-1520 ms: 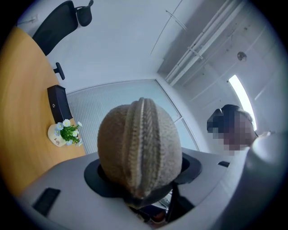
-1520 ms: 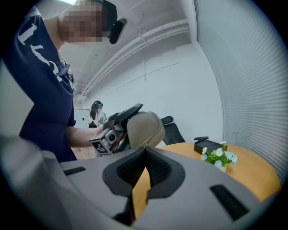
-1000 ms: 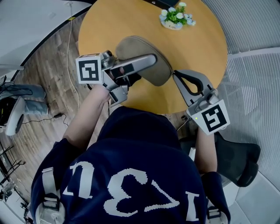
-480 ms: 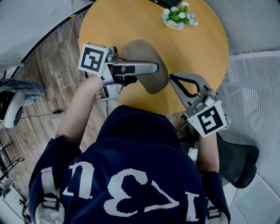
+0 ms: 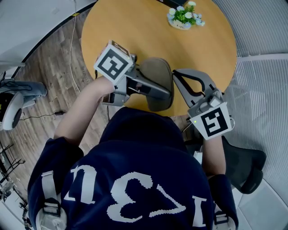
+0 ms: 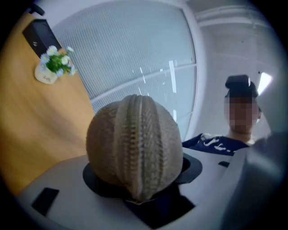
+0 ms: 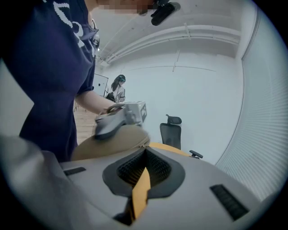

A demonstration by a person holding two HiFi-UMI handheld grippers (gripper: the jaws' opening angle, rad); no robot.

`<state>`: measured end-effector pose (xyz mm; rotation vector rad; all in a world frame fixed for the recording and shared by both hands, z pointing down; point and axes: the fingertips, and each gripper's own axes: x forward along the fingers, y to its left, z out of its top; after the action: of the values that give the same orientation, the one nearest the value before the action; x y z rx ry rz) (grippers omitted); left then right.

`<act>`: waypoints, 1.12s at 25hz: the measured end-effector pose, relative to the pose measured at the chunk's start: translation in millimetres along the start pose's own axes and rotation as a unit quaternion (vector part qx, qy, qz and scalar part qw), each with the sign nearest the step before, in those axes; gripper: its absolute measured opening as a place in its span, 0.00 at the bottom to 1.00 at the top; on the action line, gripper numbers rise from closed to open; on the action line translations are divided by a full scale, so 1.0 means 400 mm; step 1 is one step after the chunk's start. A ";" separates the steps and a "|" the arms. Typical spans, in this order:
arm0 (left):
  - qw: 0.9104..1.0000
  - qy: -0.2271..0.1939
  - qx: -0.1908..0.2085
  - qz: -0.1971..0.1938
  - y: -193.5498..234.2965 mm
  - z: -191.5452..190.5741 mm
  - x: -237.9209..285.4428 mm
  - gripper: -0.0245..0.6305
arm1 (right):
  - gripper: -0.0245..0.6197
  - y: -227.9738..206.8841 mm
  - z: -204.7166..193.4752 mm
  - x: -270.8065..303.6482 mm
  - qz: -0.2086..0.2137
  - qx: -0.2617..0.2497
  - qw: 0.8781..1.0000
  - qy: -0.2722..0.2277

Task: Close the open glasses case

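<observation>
The khaki fabric glasses case (image 5: 159, 72) lies at the near edge of the round wooden table (image 5: 135, 27). My left gripper (image 5: 164, 94) reaches across it from the left, one jaw along its top. In the left gripper view the case's rounded end (image 6: 135, 148) fills the gap between the jaws; its zip line runs over that end with the halves together. The jaws are opening slightly, still against the case. My right gripper (image 5: 176, 75) is shut and empty, its tips just right of the case (image 7: 112, 139).
A small pot of flowers (image 5: 182, 15) stands at the table's far side beside a black item (image 5: 171, 2). A black office chair (image 5: 243, 166) is at the right, below the table edge. Wood floor and cables lie to the left.
My left gripper has swung toward the near table edge and turned, carrying the case closer to the right gripper. The right gripper has hardly moved.
</observation>
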<state>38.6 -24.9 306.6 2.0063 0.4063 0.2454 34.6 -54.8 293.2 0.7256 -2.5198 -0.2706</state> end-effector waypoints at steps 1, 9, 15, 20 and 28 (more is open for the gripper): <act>1.000 0.024 -0.002 -0.010 -0.003 -0.026 0.030 0.47 | 0.07 -0.012 0.007 0.005 0.000 -0.003 1.000 -0.002; 0.997 0.060 -0.026 -0.040 -0.007 -0.052 0.045 0.47 | 0.07 -0.025 0.002 0.026 0.075 0.009 0.997 -0.011; 0.983 0.175 -0.003 -0.055 -0.034 -0.123 0.079 0.48 | 0.07 -0.009 0.004 0.060 0.140 0.006 0.990 -0.013; 0.979 0.192 0.030 -0.063 -0.053 -0.131 0.100 0.48 | 0.07 -0.025 0.028 0.066 0.129 0.018 0.991 -0.033; 0.985 0.158 0.008 -0.067 -0.037 -0.114 0.089 0.48 | 0.08 -0.116 0.026 -0.021 0.124 0.181 0.969 -0.116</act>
<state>52.9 32.5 313.9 1.9493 0.7436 0.4793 56.0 -88.4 266.1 0.5235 -2.8893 0.2097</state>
